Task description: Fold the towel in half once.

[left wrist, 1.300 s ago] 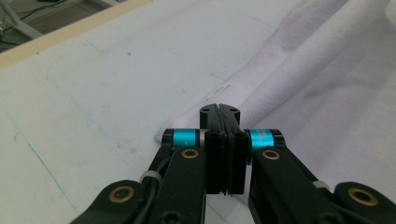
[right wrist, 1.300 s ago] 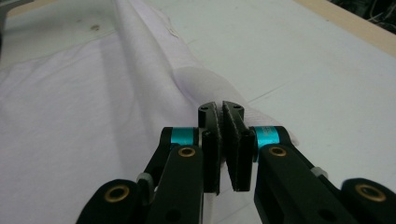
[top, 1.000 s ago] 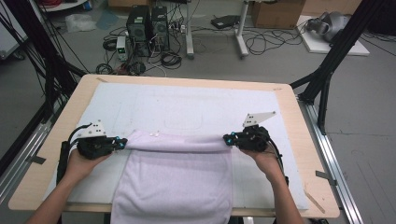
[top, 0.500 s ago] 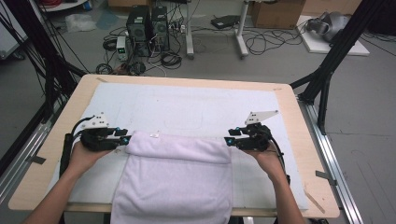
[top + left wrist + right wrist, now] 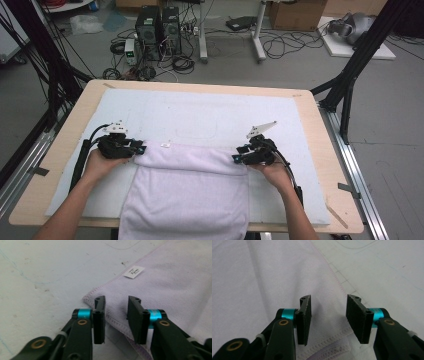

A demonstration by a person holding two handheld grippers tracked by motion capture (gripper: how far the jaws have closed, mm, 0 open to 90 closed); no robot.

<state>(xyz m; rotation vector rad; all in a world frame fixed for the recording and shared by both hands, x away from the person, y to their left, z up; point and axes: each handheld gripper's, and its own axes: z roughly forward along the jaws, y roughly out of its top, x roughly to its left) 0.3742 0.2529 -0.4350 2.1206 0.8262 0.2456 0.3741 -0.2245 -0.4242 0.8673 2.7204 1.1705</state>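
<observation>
The towel lies on the bench, on top of a white mat. Its far part is folded over into a thick band, and this band runs between the two tongs. The near part of the towel hangs over the bench edge toward the person.

The left tongs are at the left end of the folded band. Their jaws have just opened and then closed a little again – in the left gripper view the left tongs stand apart, with a clear gap between the pads. The towel corner lies under and just in front of them, but the pads do not press on it. A small white label sits on the towel beyond the tongs, near the hem.

The right tongs are at the right end of the band. Their jaws have also just opened, and in the right gripper view the right tongs are released – the gap is wide. The towel hem runs away from the tongs, with cloth on one side of it and bare mat on the other. Nothing is gripped there; the cloth only lies below the pads.

Each hand holds its tongs low, close to the mat. The left hand and the right hand are well apart, on either side of the towel.
</observation>
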